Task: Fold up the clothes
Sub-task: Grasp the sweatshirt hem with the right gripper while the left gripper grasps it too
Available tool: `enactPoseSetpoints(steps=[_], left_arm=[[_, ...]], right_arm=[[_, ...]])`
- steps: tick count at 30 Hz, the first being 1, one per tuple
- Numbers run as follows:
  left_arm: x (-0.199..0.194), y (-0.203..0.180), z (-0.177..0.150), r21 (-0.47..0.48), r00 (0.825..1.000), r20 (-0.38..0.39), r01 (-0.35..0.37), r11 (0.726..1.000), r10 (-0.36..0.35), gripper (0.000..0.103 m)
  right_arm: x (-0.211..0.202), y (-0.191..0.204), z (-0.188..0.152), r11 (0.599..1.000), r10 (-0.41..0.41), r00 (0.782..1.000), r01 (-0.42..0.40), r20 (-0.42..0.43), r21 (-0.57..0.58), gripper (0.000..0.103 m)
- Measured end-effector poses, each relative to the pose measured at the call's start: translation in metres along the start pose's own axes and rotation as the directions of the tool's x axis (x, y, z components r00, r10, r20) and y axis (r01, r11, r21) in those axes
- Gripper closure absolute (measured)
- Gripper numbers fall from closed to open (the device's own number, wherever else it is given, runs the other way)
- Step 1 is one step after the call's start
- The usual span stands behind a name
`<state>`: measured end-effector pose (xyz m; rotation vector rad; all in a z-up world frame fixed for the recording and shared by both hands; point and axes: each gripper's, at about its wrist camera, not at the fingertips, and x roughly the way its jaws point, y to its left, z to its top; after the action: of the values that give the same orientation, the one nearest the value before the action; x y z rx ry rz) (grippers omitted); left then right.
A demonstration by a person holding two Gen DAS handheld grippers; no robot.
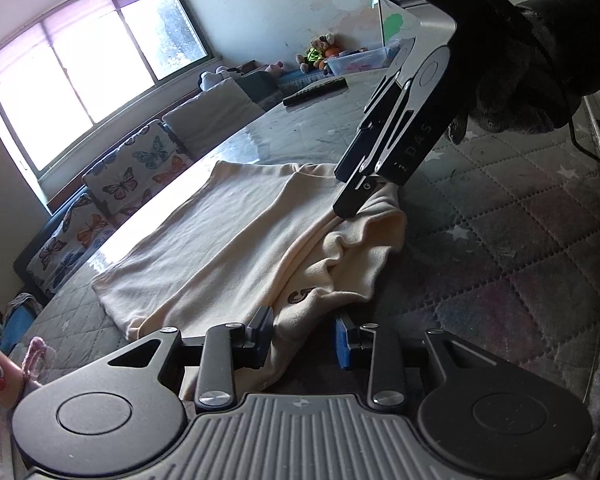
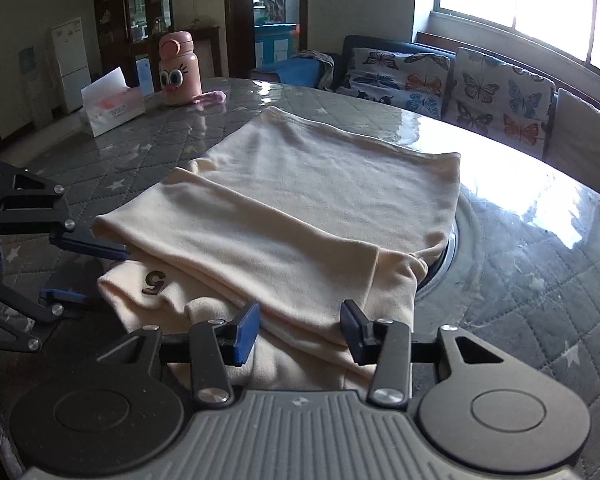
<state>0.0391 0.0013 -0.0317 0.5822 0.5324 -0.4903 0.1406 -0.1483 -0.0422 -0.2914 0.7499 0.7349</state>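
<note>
Your work surface is a round table (image 2: 540,280) under a glossy clear cover over grey quilted, star-printed cloth, with a sofa of butterfly cushions (image 2: 452,84) and a bright window (image 1: 80,72) behind it. In the right wrist view a pink cartoon-faced bottle (image 2: 179,68) and a tissue box (image 2: 112,108) stand at upper left. Window glare washes out part of the tabletop, and soft toys at the far wall are too small to make out.

The cream garment (image 2: 300,208) lies at mid-frame, partly folded, with a dark "5" mark near its lower left corner.

Your left gripper (image 1: 305,338) is part open, cloth lying between the blue pads; the left pad touches the fabric, the right stands clear. Your right gripper (image 2: 300,330) (held by a black-gloved hand (image 1: 540,52) at the left view's upper right) is also part open over the garment's near edge, cloth between the pads; whether they press it you cannot tell.
</note>
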Motion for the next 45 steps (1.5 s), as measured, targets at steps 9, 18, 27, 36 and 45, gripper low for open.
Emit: enactPoseSetpoints(steps=[9,18,27,36,45], left_arm=[[-0.002,0.014,0.006,-0.083,0.999,0.04,-0.001,0.997,0.005,0.094],[-0.003,0.042,0.019,-0.216,0.999,0.041,-0.012,0.976,0.022,0.094],[0.004,0.044,0.025,-0.263,0.999,-0.011,-0.041,0.964,0.04,0.094],[0.009,0.043,0.027,-0.323,0.997,-0.052,-0.075,0.943,0.061,0.09],[-0.009,0.028,0.009,-0.243,0.994,-0.068,-0.102,0.965,0.088,0.066]], right_arm=[[-0.023,0.0,0.002,0.999,0.028,1.0,-0.028,0.013,-0.023,0.053],[-0.037,0.025,-0.011,0.957,0.027,1.0,-0.023,0.008,-0.289,0.034],[-0.014,0.024,-0.011,0.922,0.07,0.996,-0.042,0.059,-0.385,0.046],[0.004,-0.002,-0.003,0.932,0.184,0.983,-0.171,0.013,-0.321,0.081],[0.003,-0.014,0.003,0.97,0.182,0.983,-0.179,0.004,-0.162,0.092]])
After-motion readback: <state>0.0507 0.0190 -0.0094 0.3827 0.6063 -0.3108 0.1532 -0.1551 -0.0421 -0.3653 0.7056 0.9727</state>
